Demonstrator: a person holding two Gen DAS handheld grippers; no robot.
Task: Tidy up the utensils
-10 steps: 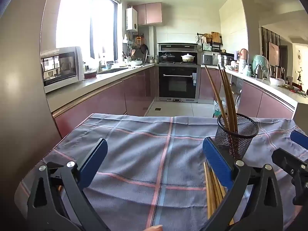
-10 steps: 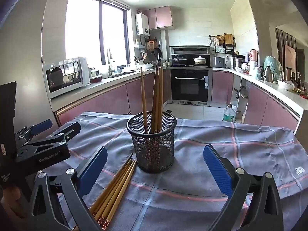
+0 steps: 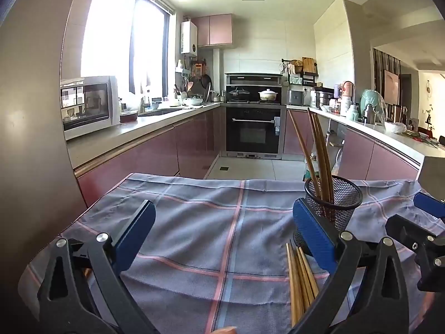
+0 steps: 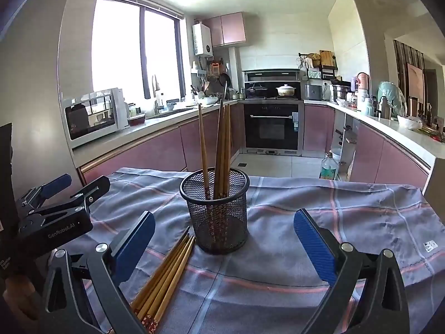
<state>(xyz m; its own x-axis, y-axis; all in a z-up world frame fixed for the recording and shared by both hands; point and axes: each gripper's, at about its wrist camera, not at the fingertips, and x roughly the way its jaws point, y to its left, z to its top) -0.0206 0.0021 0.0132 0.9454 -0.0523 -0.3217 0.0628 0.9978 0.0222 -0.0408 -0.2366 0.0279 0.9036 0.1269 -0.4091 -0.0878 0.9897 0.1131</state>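
Roughly at lower left of the right wrist view, just under the left blade of the right gripper (image 4: 224, 246), lie the loose chopsticks (image 4: 164, 274) in a bundle on the checked cloth (image 4: 347, 222) over the table, long axis running diagonally from the bottom edge of the frame up and rightward, far tips almost touching the foot of the mesh cup (image 4: 215, 213). Seen from the left wrist view, same bundle (image 3: 300, 278) at lower right, pointing nearly straight up the frame toward the cup (image 3: 333, 203), partly hidden behind the right blade of the left gripper (image 3: 224, 236). Judged nearer the right gripper, though reachable by either; would call for a shift leftward and down, with jaws turned to close across the sticks rather than along them. Both sets of jaws spread wide, holding nothing. Counted: one cup at frame centre in the right view; four chopsticks standing in it, one leaning apart to the left, three clustered; about five or six lying loose, exact number hard to tell where overlapping.
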